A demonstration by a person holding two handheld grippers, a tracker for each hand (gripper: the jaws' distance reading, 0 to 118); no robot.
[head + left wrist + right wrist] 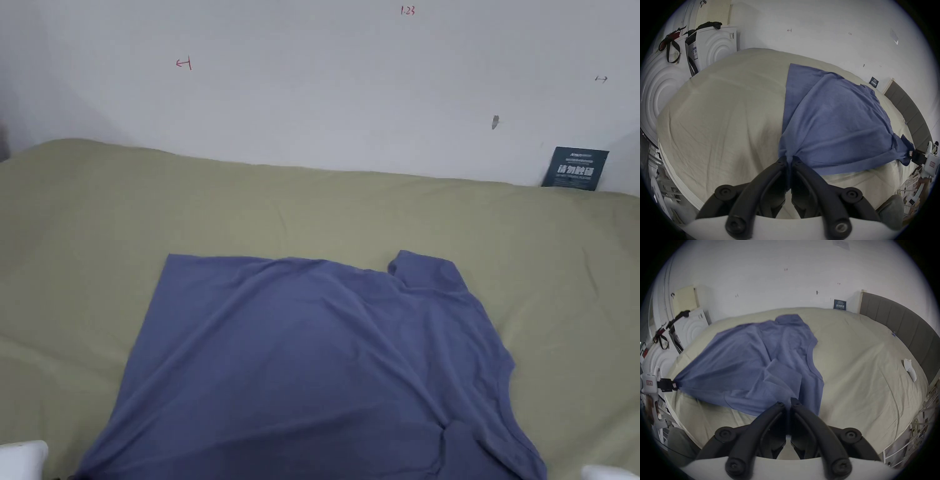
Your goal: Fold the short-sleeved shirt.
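To lay the blue short-sleeved shirt [312,350] flat for folding, my judgement is that both near corners should be drawn apart with even tension and lowered together, so the diagonal creases running ahead of the jaws settle out on the beige bedsheet [94,250]. The left gripper [788,160] has its jaws closed together, pinching a bunched corner of the shirt right at its tips, with the cloth fanning forward and to its right. The right gripper [788,401] is likewise clamped on the shirt's near edge, the neckline lying ahead and slightly right of it, while the body stretches away to its left toward the other gripper
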